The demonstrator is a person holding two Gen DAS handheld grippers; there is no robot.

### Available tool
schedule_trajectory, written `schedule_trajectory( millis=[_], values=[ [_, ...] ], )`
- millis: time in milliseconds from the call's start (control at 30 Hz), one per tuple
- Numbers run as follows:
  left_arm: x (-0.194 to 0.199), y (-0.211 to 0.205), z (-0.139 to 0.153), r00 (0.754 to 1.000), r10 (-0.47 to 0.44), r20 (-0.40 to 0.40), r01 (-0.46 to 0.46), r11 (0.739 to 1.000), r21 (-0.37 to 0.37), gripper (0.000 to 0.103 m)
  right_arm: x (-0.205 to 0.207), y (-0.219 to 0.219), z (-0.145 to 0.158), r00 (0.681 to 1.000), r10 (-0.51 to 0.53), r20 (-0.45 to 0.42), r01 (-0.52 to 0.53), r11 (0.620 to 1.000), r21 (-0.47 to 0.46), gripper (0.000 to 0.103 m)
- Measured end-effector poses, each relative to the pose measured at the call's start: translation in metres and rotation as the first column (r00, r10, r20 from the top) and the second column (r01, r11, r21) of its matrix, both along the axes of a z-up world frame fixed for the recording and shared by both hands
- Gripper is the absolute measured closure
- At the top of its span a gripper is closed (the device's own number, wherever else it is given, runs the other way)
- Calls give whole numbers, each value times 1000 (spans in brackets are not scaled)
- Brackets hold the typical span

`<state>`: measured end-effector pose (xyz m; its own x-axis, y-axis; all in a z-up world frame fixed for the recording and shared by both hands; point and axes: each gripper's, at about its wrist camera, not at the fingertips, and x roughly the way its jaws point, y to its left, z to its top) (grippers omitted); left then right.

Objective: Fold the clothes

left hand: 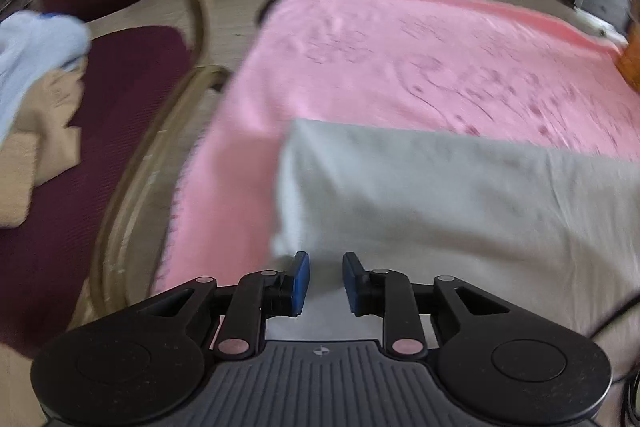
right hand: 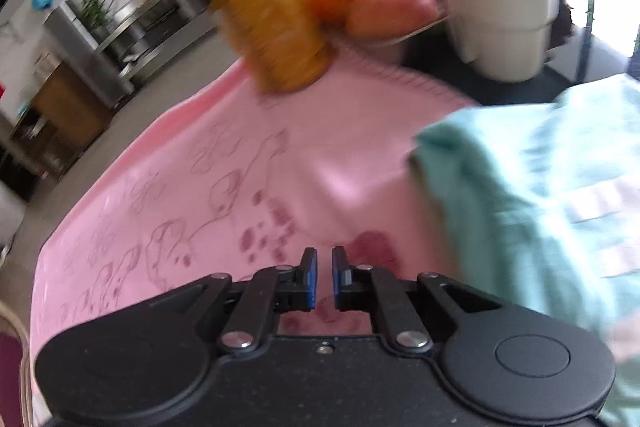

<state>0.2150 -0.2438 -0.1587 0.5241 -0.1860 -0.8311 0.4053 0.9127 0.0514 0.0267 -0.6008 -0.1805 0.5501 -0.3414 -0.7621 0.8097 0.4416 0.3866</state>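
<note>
left gripper [left hand: 325,283] sits low centre of its frame, pads spread with a clear gap, nothing between them. it hangs over the near left corner of the grey-green garment [left hand: 440,211], which lies flat on the pink cloth [left hand: 400,59] and fills the lower right of that frame. its left and far edges look straight, so it could be laid out flat or already folded once; can't tell which. right gripper [right hand: 324,277] is low centre, pads nearly together with a thin gap, holding nothing, over bare pink cloth; the garment is at right. fabric reads light, soft, limp: it will sag and drag. pinch at a corner or hem, all layers. more clothes [left hand: 36,99] on the chair [left hand: 132,75], left edge.
</note>
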Motion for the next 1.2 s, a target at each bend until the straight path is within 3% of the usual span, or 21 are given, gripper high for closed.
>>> schedule_trajectory(
  millis=[100,233,367,500,567,633,700,867,933,967,1033,1133,1200],
  values=[
    [3,11,10,999,30,15,-28,995,-94,84,-20,1,12,995,-17,98,10,998,68,89],
    [0,0,15,998,-56,15,58,978,-199,87,-25,17,14,968,23,250,-86,966,244,79],
    [-2,-19,10,990,-142,11,141,961,-238,85,-4,47,-4,932,137,335,-277,866,416,76],
    [2,-28,-2,984,-172,-50,151,948,-279,86,27,76,-25,897,277,346,-423,768,481,76],
    [6,-29,-10,982,-166,-85,136,950,-281,86,41,82,-31,877,358,321,-474,752,457,77],
    [10,-27,-17,986,-125,-107,95,963,-252,86,46,84,-34,870,402,284,-490,762,423,77],
    [16,-18,-19,992,-56,-115,29,974,-225,87,40,72,-39,893,361,270,-447,790,420,89],
    [13,8,-18,996,70,-57,-76,991,-106,90,-16,21,-48,962,38,271,-174,847,502,101],
    [5,16,-19,993,117,8,-117,993,35,90,-43,5,-50,962,-81,260,-70,850,522,103],
    [2,20,-19,990,135,41,-138,986,91,83,-50,10,-46,960,-74,268,-78,854,514,103],
    [0,33,-19,981,188,55,-194,966,169,85,-63,19,-37,957,-61,284,-93,862,498,99],
    [-9,61,-6,972,235,16,-236,969,79,87,-83,33,-25,951,-40,307,-116,874,472,84],
    [-24,76,6,972,234,3,-234,972,-7,87,-97,43,-16,946,-26,323,-131,881,455,81]
  ],
)
